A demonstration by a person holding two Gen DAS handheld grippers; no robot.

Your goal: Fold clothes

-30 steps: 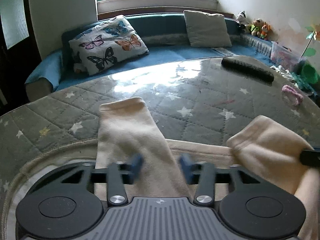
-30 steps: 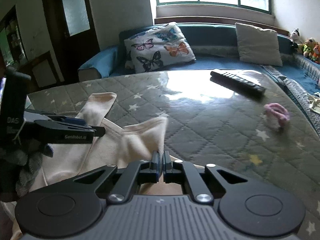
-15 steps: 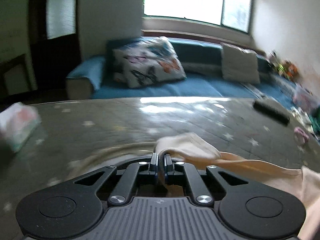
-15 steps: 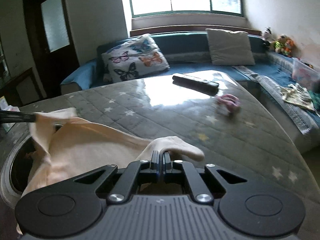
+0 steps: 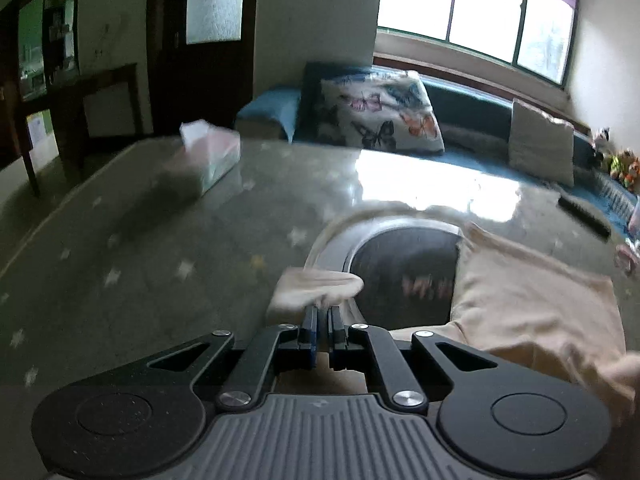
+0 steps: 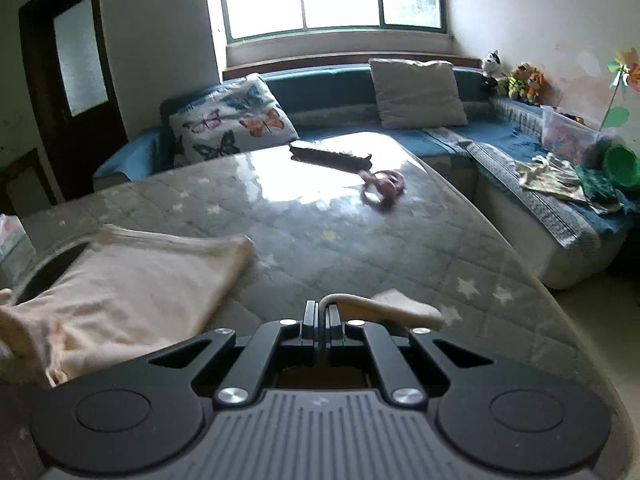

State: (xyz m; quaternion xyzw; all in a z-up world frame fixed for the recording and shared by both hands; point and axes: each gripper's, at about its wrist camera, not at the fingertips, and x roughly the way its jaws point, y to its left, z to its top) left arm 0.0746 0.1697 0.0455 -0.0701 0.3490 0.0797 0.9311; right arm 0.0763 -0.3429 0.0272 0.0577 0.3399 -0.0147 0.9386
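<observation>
While both jaws pinch the cloth [image 5: 532,304] shut (one end each) — draw it taut, level, before folding.

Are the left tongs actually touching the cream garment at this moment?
Touching. The left wrist view shows the left tongs shut on a fold of the cream garment, with cloth bunched out just past the pads.

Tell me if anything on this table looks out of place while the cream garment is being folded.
Mostly tidy. A pink hair tie and a dark remote lie loose on the table beyond the cream garment, clear of the cloth. The garment partly covers a round dark recess in the tabletop. Nothing looks spilled or damaged.
</observation>
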